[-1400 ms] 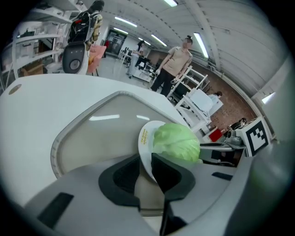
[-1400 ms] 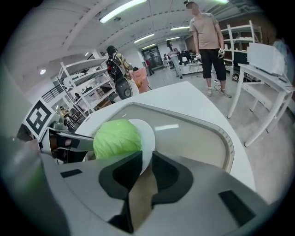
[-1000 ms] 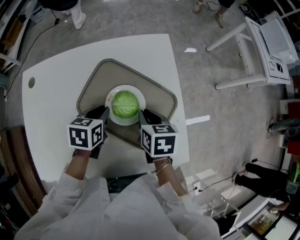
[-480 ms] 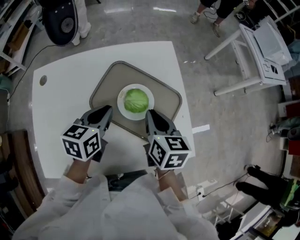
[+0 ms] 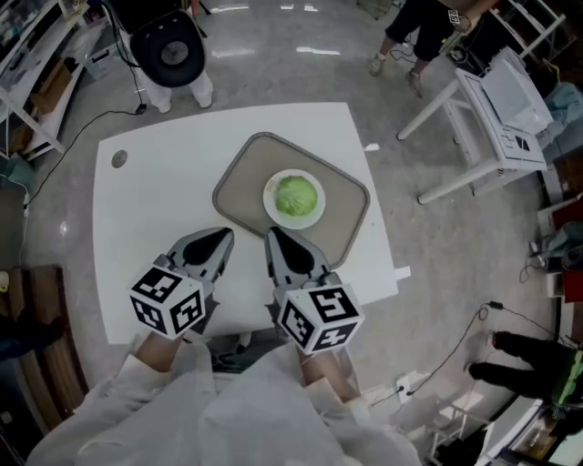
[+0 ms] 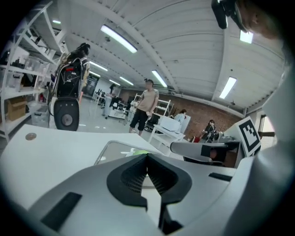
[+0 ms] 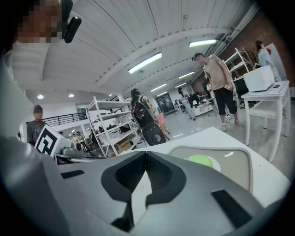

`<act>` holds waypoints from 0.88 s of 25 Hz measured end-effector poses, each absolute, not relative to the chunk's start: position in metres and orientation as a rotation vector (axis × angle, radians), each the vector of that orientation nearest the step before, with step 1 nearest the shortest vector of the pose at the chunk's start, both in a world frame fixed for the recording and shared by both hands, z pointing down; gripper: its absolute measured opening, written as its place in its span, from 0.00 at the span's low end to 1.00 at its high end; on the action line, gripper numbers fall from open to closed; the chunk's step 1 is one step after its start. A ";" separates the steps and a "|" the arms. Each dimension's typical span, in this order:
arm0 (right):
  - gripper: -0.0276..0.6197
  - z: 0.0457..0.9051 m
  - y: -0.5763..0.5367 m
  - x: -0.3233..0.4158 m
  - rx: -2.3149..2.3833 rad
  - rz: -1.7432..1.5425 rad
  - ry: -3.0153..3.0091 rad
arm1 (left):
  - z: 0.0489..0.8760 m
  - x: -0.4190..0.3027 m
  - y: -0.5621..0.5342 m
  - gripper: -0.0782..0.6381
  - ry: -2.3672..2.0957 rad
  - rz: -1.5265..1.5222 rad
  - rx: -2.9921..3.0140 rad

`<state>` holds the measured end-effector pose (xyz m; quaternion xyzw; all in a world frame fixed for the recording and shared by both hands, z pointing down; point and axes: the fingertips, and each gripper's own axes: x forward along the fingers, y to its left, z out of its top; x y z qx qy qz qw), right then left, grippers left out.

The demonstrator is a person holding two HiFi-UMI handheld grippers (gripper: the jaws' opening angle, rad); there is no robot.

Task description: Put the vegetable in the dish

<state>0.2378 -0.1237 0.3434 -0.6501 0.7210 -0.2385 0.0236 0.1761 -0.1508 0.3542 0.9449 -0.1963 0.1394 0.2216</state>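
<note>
A green cabbage (image 5: 297, 195) lies in a white dish (image 5: 273, 200) on a grey tray (image 5: 239, 189) at the far side of the white table (image 5: 155, 209). My left gripper (image 5: 225, 237) and my right gripper (image 5: 271, 235) hover side by side nearer to me, short of the tray's near edge. Both are shut with nothing between the jaws. In the right gripper view the cabbage (image 7: 201, 160) shows beyond the shut right gripper (image 7: 145, 153). The left gripper view shows the left gripper (image 6: 147, 155) shut, with a sliver of the cabbage (image 6: 136, 152) just over it.
A round hole (image 5: 118, 159) marks the table's far left corner. A white desk (image 5: 496, 100) stands to the right on the floor, and people (image 5: 419, 27) stand beyond the table. A black round device (image 5: 173, 50) sits on the floor behind.
Both grippers have drawn back from the sides of the dish towards me and their jaws have shut. The cabbage stays in the dish.
</note>
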 end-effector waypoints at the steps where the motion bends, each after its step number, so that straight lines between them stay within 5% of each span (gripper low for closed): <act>1: 0.06 0.340 -0.123 0.227 -2.005 -0.723 2.243 | 0.351 0.168 -0.148 0.12 -0.540 0.395 2.633; 12: 0.06 0.316 -0.111 0.105 -1.997 -0.602 2.298 | 0.324 0.075 -0.115 0.12 -0.441 0.332 2.674; 22: 0.06 0.321 -0.073 0.065 -2.014 -0.608 2.359 | 0.318 0.049 -0.082 0.12 -0.465 0.293 2.684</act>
